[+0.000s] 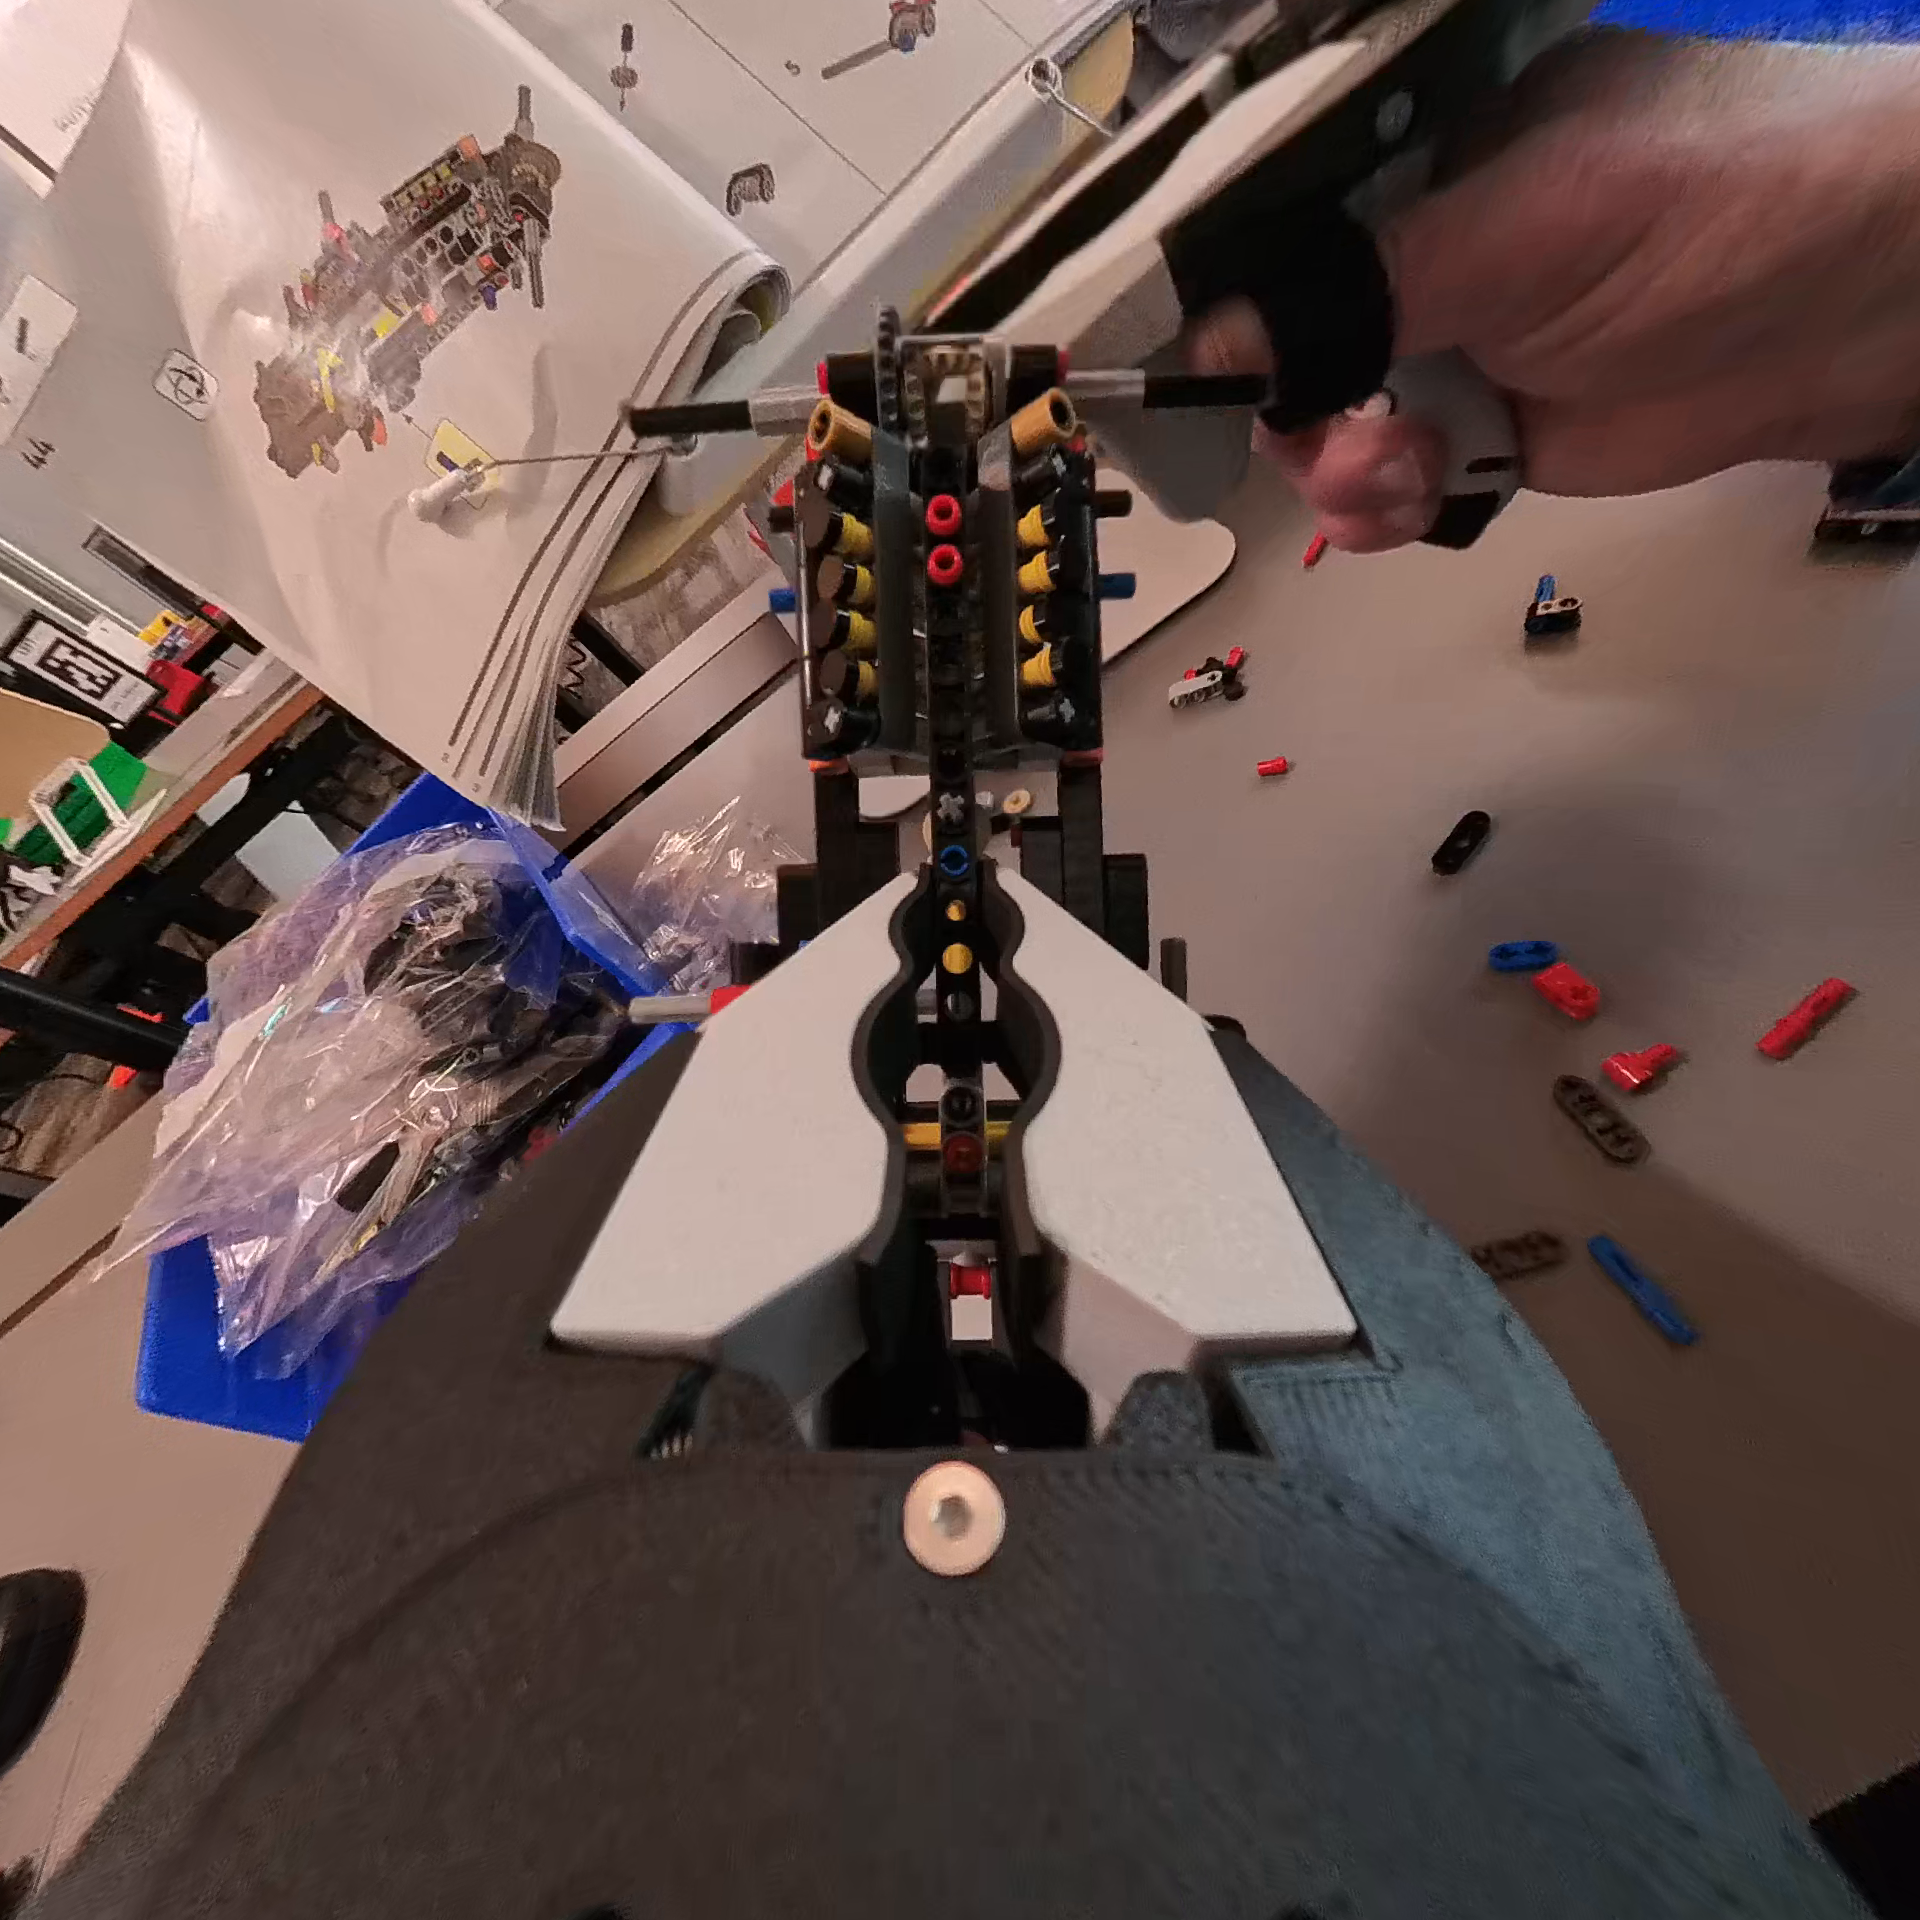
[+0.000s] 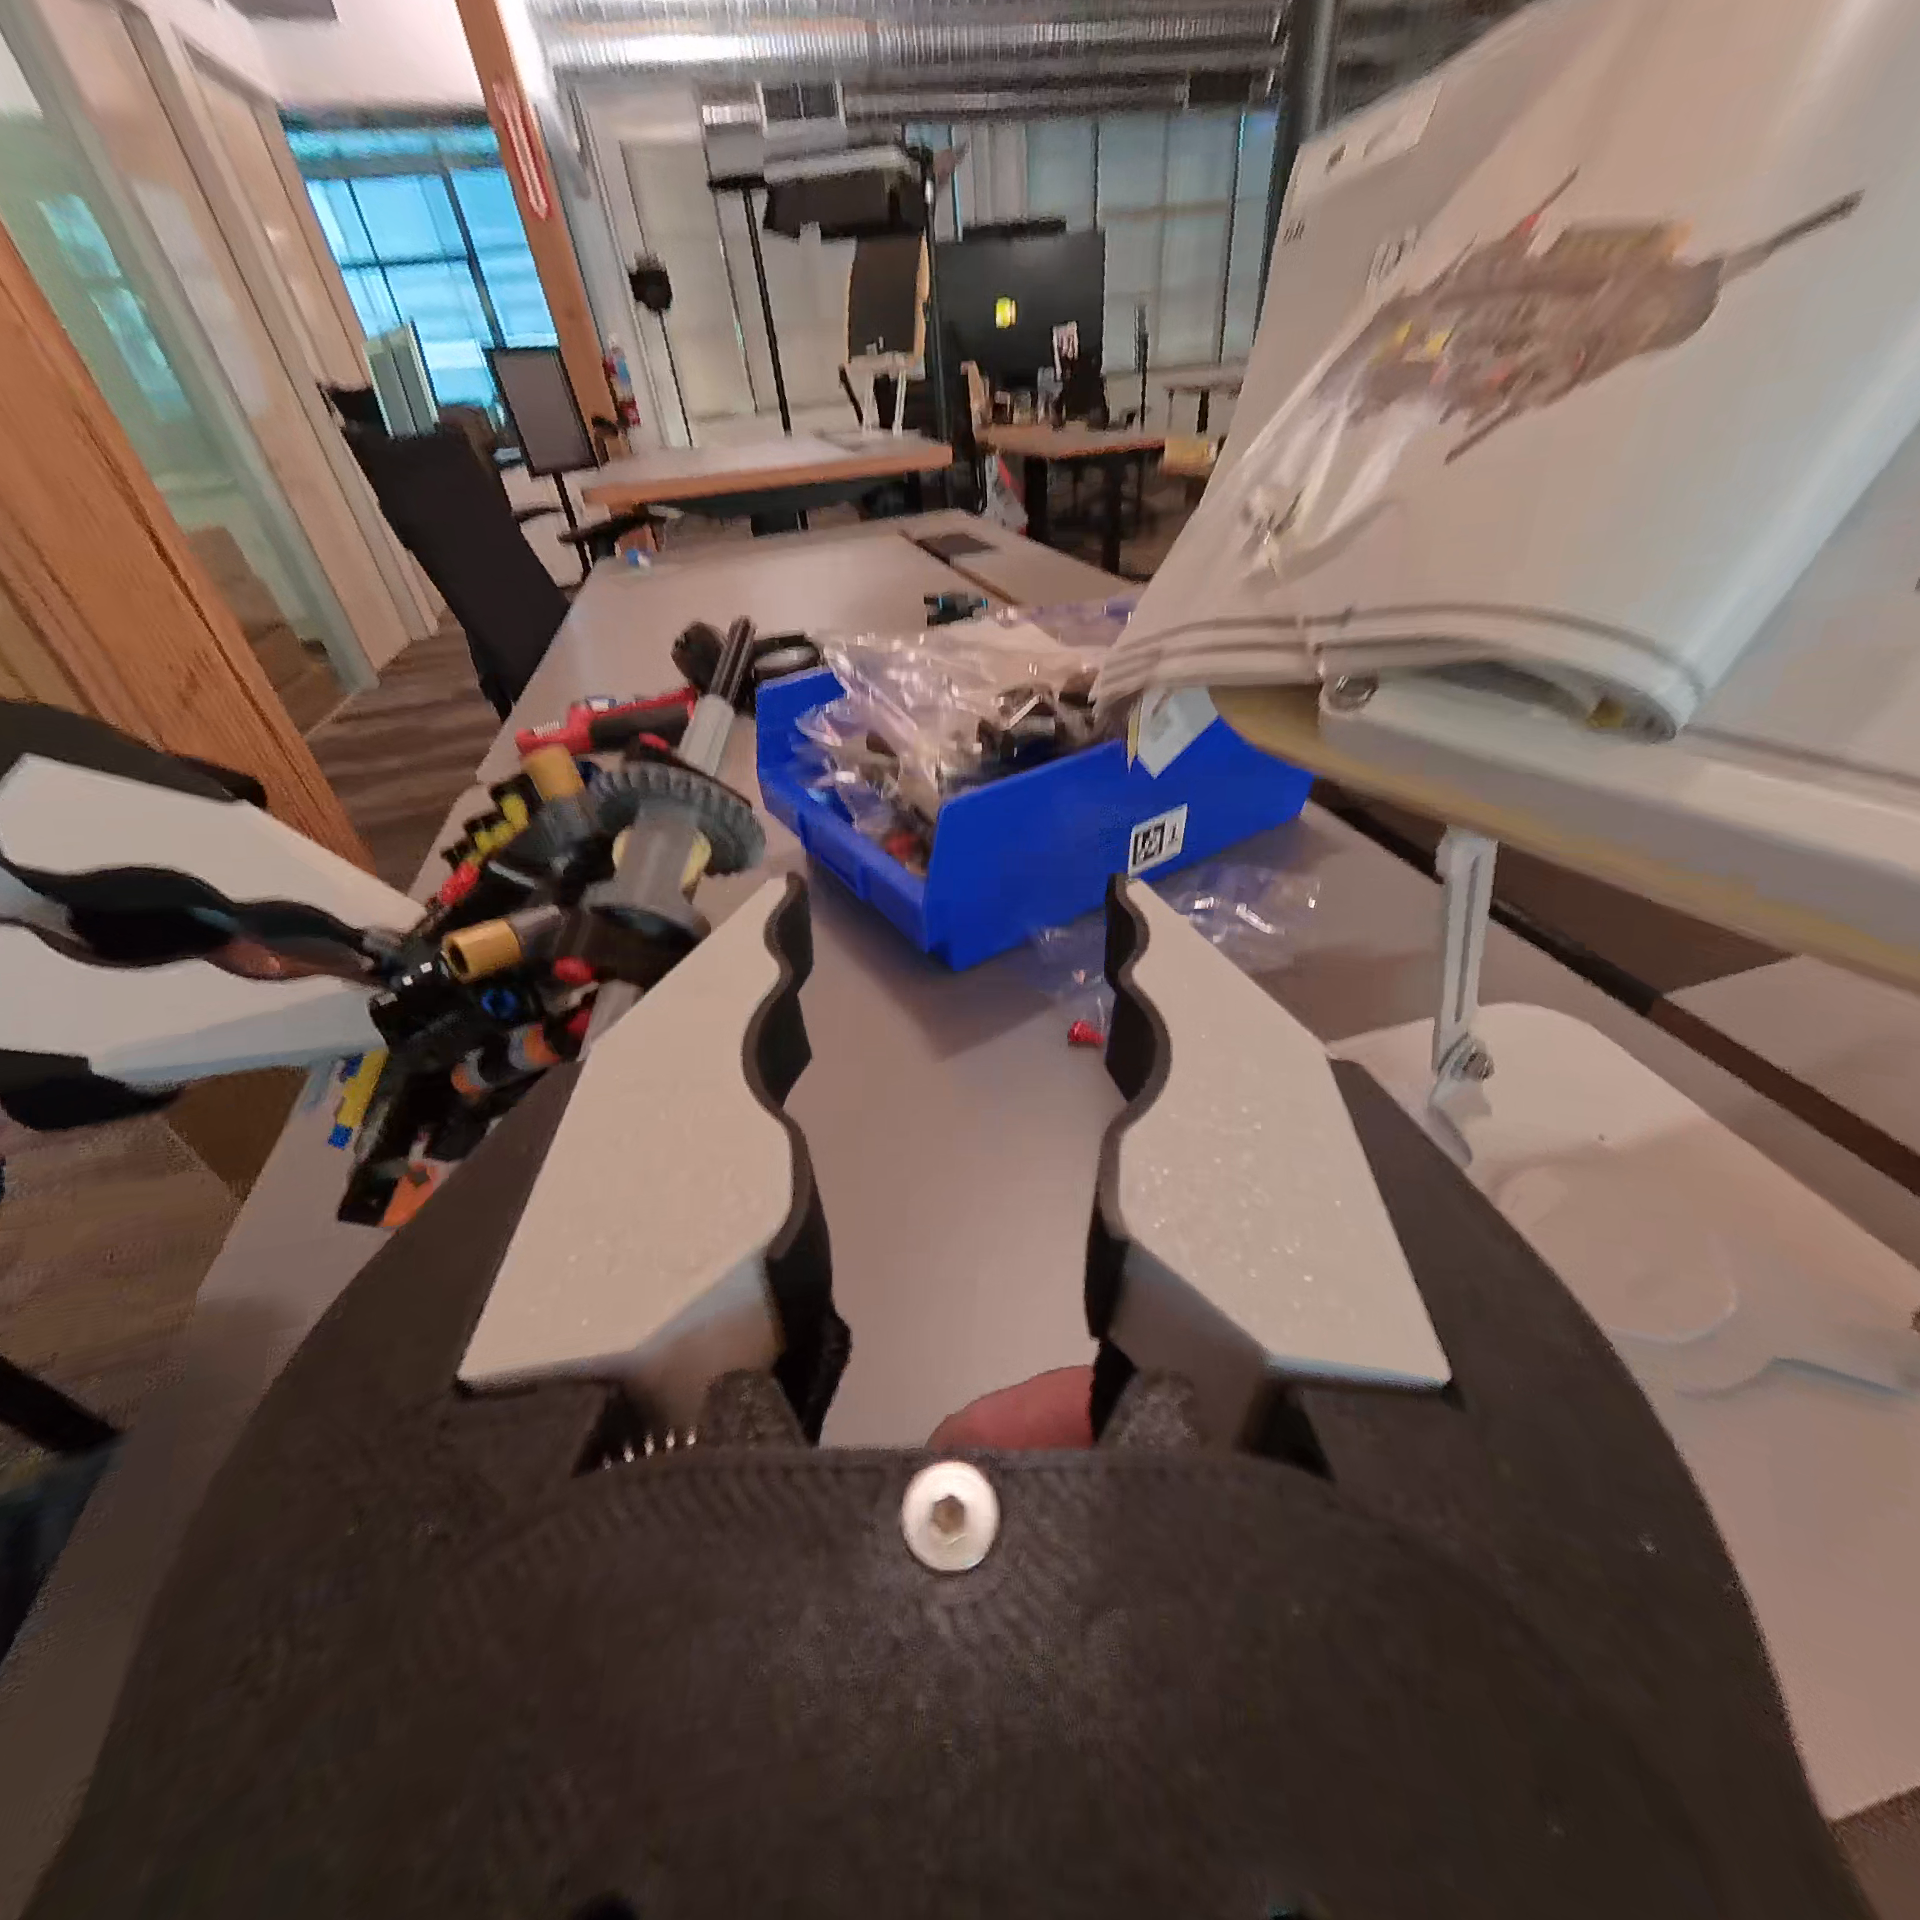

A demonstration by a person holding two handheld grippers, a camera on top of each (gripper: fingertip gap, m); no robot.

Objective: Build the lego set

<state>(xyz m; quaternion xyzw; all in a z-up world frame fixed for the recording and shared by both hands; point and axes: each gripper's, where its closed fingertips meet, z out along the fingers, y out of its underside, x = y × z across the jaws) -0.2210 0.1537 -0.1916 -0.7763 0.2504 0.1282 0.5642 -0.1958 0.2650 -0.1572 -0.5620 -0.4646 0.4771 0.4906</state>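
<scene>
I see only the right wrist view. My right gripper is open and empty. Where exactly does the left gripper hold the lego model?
Observer: The left gripper is shut on the black middle beam of the lego model.
Operator: I see one red piece near the blue box. Are there more?
Observer: Yes, red, blue and black loose pieces lie scattered on the table beside the model.

A long grey table runs away into an open office. Left of the table stand a black chair, wood-panelled wall and glass partitions; beyond it, wooden-topped desks, bright windows and a dark screen.
</scene>
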